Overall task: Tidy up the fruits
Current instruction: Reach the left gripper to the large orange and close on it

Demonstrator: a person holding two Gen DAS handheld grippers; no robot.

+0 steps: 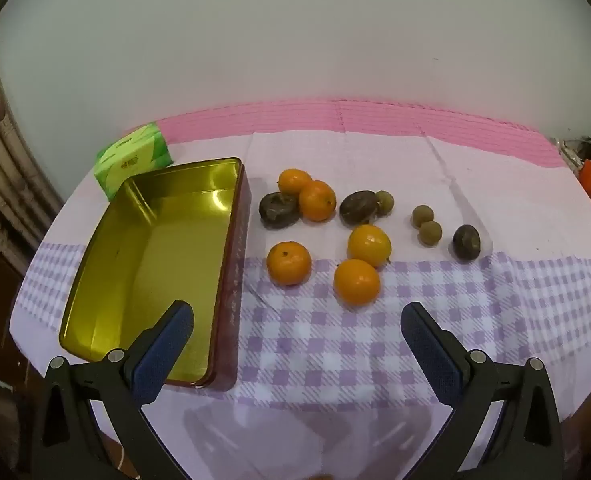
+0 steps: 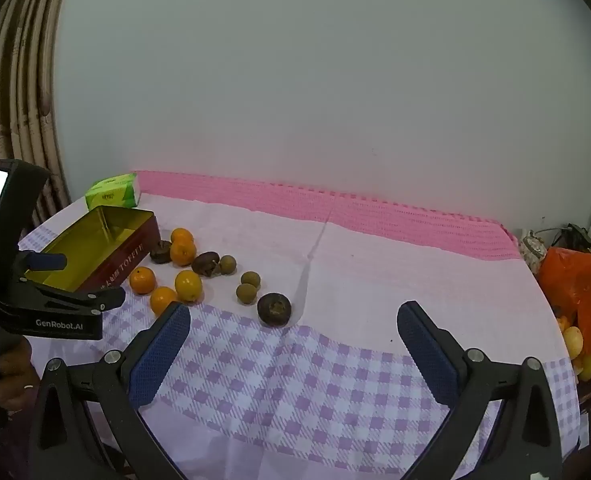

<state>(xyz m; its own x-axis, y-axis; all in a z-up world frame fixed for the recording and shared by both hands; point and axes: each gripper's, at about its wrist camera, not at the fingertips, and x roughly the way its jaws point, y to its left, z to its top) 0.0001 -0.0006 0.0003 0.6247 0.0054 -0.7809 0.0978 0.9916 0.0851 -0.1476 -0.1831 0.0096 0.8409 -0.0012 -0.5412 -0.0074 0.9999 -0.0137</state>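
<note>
Behind, a pale wall [image 1: 295,32] meets a table with a pink and lilac checked cloth [image 1: 335,344]. Oranges [image 1: 289,263] and dark fruits [image 1: 466,242] lie loose beside an empty gold tin [image 1: 107,280]. Both the left gripper [image 1: 297,320] and the right gripper [image 2: 294,318] hang above the cloth, jaws wide apart, holding nothing, fruits ahead.

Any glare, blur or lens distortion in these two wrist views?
Left wrist: glare on the gold tin interior, strong fisheye bending of the table edge, fruit sharp. Right wrist: same fisheye curvature, dark vignette corners, soft shadows under the fruit, no motion blur.
</note>
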